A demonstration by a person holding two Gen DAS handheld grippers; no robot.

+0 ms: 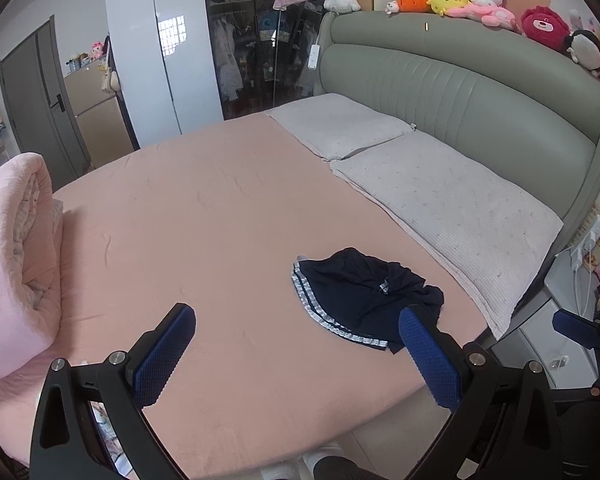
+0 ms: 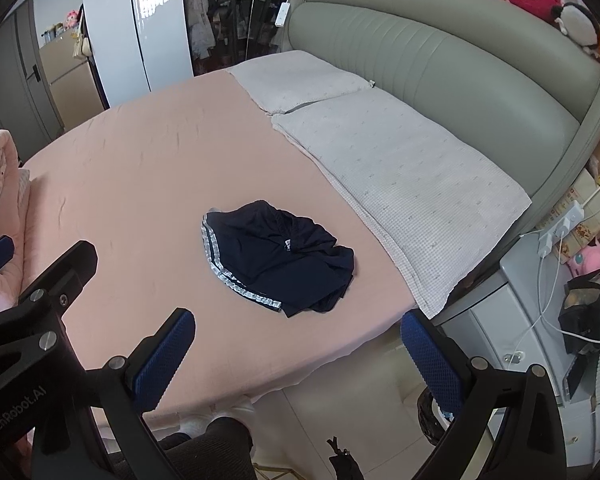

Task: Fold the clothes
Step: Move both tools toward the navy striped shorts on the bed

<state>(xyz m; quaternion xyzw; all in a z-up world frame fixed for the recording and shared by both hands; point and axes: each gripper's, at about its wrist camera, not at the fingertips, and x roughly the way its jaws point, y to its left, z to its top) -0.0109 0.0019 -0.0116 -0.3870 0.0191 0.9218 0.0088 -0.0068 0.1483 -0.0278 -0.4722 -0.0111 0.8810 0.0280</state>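
Note:
Dark navy shorts [image 1: 360,300] with white side stripes lie crumpled on the pink bed sheet [image 1: 200,220], near the bed's near right corner. They also show in the right wrist view [image 2: 278,258]. My left gripper [image 1: 296,332] is open and empty, above the sheet, its right finger just in front of the shorts. My right gripper [image 2: 298,332] is open and empty, held over the bed's front edge, short of the shorts. The left gripper shows in the right wrist view at far left [image 2: 40,280].
Two grey pillows [image 1: 440,196] lie against the grey-green headboard [image 1: 480,92] with plush toys on top. A rolled pink quilt [image 1: 16,264] sits at the left. A bedside cabinet [image 2: 540,320] with cables stands on the right. Wardrobes stand behind the bed.

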